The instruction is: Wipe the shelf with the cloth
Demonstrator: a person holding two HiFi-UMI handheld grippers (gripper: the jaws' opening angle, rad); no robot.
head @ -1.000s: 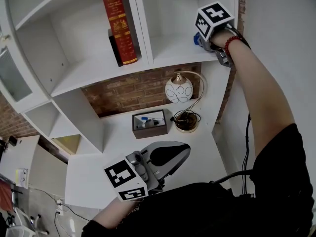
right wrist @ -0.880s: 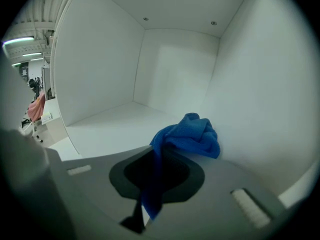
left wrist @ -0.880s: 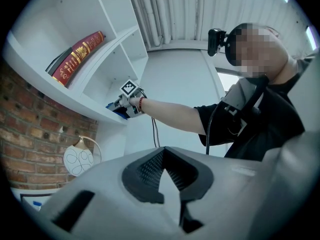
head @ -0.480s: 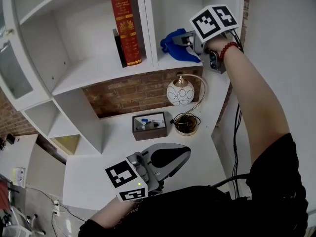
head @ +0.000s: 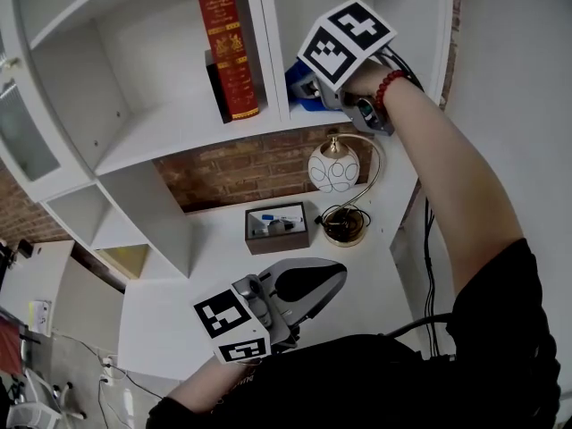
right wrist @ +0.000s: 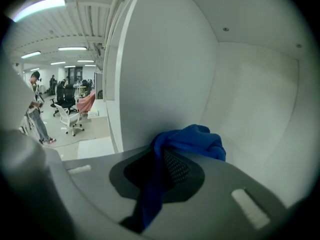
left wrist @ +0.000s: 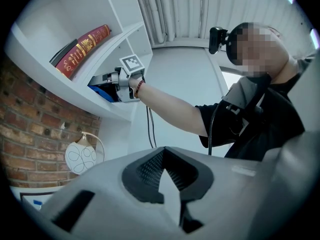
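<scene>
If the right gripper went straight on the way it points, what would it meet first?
Probably the shelf compartment's white side panel, dead ahead. The blue cloth clamped in the right gripper would touch it first. Depth is hard to judge.

Cloth [right wrist: 192, 140]: blue. Shelf [head: 170, 128]: white. Book [head: 225, 43]: red, gold ornament. Lamp globe [head: 332, 169]: white, black loop pattern. Back wall [head: 241, 172]: red-brown brick.

Blue cloth [right wrist: 192, 139] pinched in hand-held gripper [right wrist: 165, 170] (jaws together), white shelf wall [right wrist: 165, 69] behind
</scene>
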